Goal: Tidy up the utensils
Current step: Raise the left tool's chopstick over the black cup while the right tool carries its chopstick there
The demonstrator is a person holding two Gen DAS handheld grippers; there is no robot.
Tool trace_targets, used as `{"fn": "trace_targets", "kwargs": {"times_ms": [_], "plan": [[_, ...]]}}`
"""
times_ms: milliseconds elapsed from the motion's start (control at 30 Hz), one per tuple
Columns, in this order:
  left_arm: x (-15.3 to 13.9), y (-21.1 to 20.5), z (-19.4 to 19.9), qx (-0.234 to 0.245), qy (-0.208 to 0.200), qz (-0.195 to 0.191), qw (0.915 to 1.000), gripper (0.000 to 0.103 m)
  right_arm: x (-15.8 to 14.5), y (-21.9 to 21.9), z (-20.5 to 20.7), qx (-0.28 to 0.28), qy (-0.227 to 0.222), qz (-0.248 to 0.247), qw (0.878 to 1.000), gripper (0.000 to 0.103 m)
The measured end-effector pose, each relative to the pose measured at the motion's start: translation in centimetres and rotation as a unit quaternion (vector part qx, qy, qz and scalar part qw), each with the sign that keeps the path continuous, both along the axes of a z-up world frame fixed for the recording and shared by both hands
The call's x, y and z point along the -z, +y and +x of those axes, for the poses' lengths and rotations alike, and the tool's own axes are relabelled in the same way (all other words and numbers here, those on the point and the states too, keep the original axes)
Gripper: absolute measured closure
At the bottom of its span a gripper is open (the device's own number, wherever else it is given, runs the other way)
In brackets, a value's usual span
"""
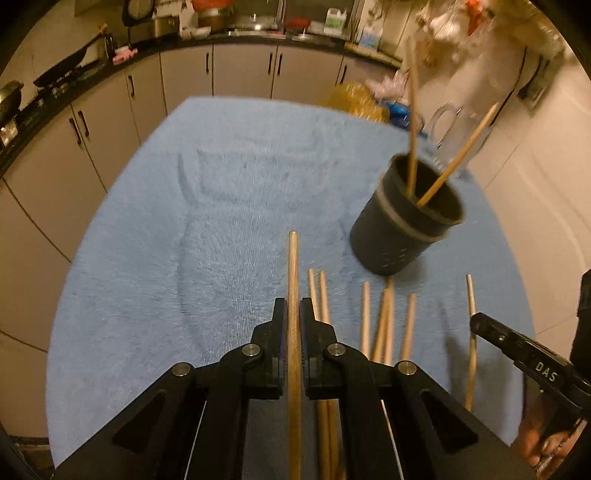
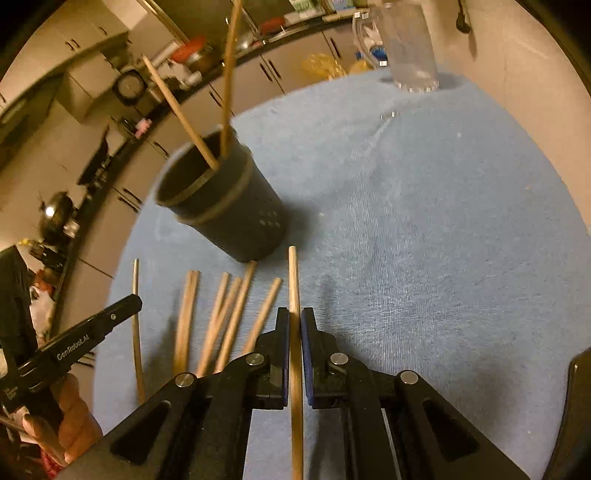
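Observation:
A dark grey utensil cup [image 1: 404, 218] [image 2: 225, 199] stands on the blue towel [image 1: 221, 184] [image 2: 424, 221] with two wooden chopsticks [image 1: 412, 122] [image 2: 227, 74] leaning in it. Several loose chopsticks [image 1: 384, 317] [image 2: 225, 314] lie on the towel in front of the cup. My left gripper [image 1: 293, 308] is shut on a chopstick [image 1: 293, 266] that points forward between its fingers. My right gripper [image 2: 294, 317] is shut on another chopstick [image 2: 293, 277], just right of the loose ones. Each gripper shows at the edge of the other's view: the right one [image 1: 524, 354], the left one [image 2: 77, 343].
A clear glass mug [image 2: 406, 48] [image 1: 465, 122] stands at the towel's far edge behind the cup. Kitchen cabinets [image 1: 240, 70] and a cluttered counter [image 1: 258, 29] run behind the table. A yellow bag [image 1: 354, 98] lies beyond the far edge.

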State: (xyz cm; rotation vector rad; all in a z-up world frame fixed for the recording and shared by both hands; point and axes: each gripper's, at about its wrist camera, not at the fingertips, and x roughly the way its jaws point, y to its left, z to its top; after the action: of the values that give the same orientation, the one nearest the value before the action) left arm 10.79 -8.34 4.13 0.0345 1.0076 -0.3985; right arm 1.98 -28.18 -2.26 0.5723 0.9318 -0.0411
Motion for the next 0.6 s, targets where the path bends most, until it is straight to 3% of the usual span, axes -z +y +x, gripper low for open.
{"fn": "trace_targets", "kwargs": {"times_ms": [233,600], "plan": [[-4.2,1.0,-3.3,0.010,-0.040,-0.030,0.9987,0.097,-2.9,1.3,-2.6,-0.005,-0.054,-0.001,0.999,0.097],[-7.8,2.2,-5.9,0.012,-0.073,-0.051,0.9959,0.097,-5.9,2.3,-4.6,-0.012,-0.116,-0.008,0.993,0.097]]}}
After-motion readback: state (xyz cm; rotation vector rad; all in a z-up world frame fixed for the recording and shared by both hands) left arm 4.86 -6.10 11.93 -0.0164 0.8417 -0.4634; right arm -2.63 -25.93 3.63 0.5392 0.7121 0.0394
